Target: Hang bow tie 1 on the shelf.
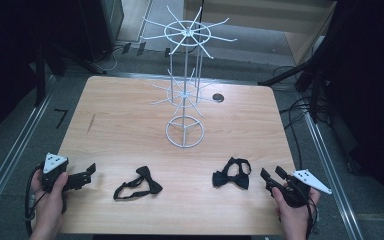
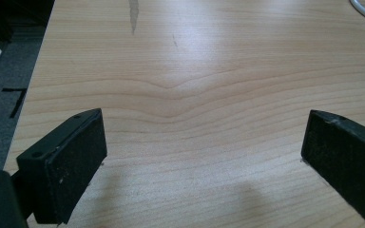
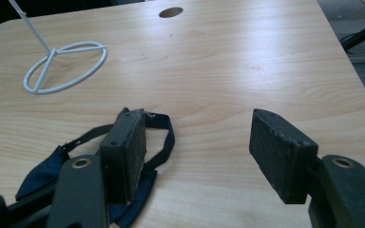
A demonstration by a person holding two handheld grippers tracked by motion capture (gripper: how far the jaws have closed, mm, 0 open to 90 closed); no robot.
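Observation:
Two dark bow ties lie on the wooden table (image 1: 130, 120): one bow tie (image 1: 139, 184) left of centre near the front, the other bow tie (image 1: 233, 174) to the right. A white wire display stand (image 1: 185, 75) with radiating hooks rises at the table's middle. My left gripper (image 1: 86, 173) rests open at the front left with bare wood between its jaws. My right gripper (image 1: 272, 175) is open at the front right, just right of the right bow tie (image 3: 43, 171), whose strap loops around the left jaw's far side in the right gripper view.
The stand's round wire base (image 3: 66, 66) sits ahead of the right gripper. A round cable hole (image 1: 218, 97) is at the back right of the table. Cables (image 1: 300, 107) and dark frames line the floor around the table.

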